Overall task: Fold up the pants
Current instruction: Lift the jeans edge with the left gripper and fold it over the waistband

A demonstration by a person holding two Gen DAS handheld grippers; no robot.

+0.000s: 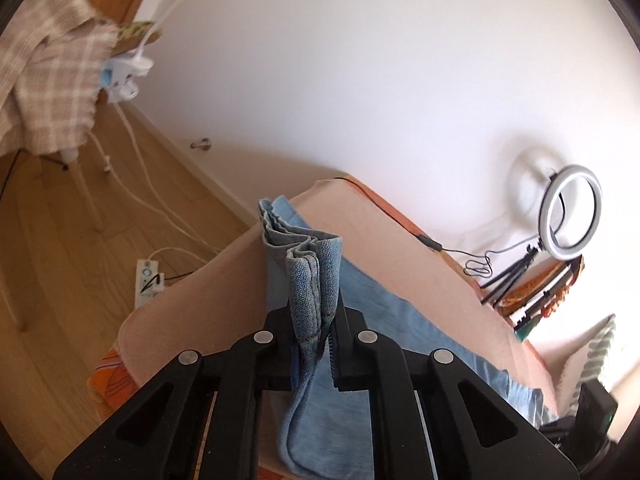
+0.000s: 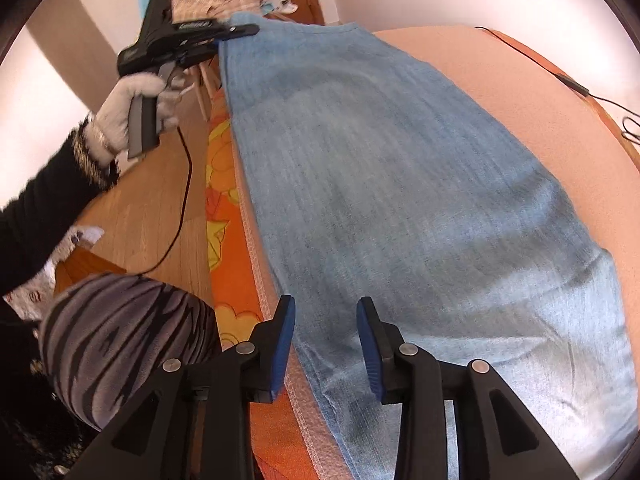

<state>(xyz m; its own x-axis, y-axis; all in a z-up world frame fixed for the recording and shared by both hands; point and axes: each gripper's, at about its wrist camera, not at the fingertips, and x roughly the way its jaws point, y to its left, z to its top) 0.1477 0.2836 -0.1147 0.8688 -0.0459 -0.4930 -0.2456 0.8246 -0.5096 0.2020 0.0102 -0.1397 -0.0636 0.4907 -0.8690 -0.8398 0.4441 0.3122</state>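
1. Our left gripper and right gripper are black plastic with silver screws and ribbed blue pads.
2. We wear a white fuzzy glove, black sleeve and grey zebra-striped trousers.

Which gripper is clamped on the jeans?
The left gripper: its jaws pinch a bunched hem of the jeans. The right gripper hangs open above the denim, holding nothing.

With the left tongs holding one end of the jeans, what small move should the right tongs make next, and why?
Probably lower the right tongs and close them on the near end of the jeans. They are open just above the cloth and hold nothing, while the left tongs already pinch the bunched far end, so both ends could then be brought together.
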